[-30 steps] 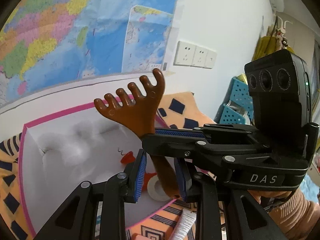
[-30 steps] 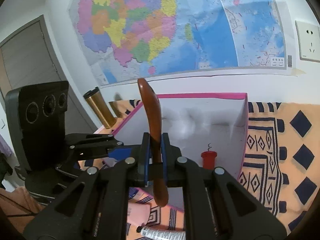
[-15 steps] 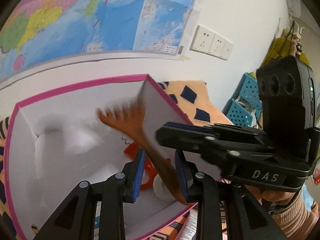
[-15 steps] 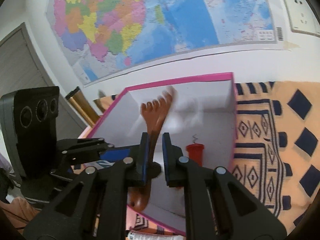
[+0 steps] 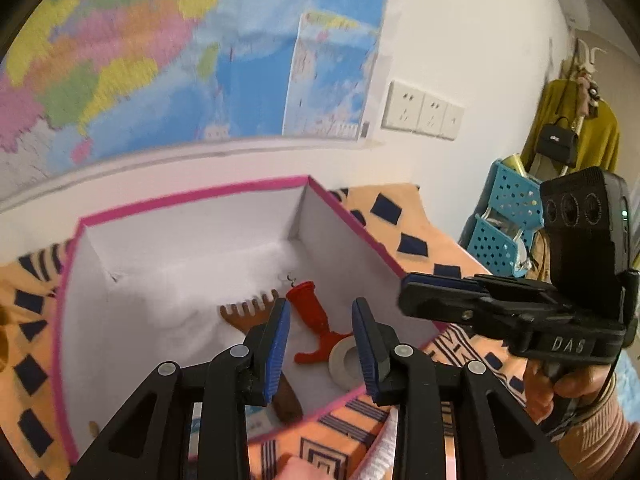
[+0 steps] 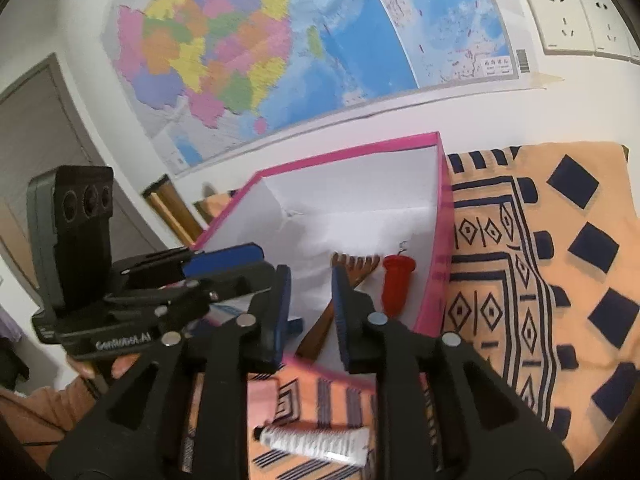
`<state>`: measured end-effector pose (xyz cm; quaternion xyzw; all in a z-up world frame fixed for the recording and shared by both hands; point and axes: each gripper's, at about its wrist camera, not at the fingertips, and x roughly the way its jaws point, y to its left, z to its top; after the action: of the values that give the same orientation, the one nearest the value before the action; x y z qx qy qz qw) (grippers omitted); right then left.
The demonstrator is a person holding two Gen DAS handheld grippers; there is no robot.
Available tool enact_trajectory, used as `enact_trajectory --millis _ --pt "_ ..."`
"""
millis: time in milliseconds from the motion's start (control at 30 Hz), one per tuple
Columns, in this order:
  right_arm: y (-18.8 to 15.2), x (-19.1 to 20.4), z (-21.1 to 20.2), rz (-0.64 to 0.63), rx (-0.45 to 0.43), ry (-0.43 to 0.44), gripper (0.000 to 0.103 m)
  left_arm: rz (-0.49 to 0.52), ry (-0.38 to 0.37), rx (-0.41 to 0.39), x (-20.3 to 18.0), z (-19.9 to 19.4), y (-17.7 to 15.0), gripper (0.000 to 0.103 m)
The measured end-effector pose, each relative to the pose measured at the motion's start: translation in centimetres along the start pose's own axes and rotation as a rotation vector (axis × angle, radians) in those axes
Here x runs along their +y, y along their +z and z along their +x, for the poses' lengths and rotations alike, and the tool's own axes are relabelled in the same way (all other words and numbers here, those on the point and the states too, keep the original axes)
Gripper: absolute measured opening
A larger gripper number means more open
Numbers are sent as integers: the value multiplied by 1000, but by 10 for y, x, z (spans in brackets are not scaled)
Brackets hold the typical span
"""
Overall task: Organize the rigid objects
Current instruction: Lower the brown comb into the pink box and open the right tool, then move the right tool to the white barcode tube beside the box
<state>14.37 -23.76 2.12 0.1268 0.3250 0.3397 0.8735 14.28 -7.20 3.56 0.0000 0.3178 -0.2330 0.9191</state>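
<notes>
Wooden scratcher (image 5: pixel 250 312) handle partly hidden behind left gripper (image 5: pixel 320 344) fingers, lying in pink box (image 5: pixel 348 216). Both left and right gripper (image 6: pixel 310 312) hover above box, jaws apart, empty.

Left gripper (image 5: pixel 320 330) and right gripper (image 6: pixel 310 298) hover, fingers parted.

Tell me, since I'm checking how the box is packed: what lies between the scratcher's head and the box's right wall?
The red corkscrew, seen in the right wrist view beside the scratcher, short of the wall.
</notes>
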Motion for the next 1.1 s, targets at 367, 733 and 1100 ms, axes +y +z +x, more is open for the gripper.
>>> enact_trajectory --millis 367,733,1100 --pt "-60 -6 -31 74 36 48 37 36 -31 20 -11 -37 -58 40" --pt "-113 -31 -7 207 149 6 37 -37 -62 178 -9 -17 -117 40" --pt "-126 -33 -11 230 168 -6 39 -65 -98 224 -12 -14 -135 38"
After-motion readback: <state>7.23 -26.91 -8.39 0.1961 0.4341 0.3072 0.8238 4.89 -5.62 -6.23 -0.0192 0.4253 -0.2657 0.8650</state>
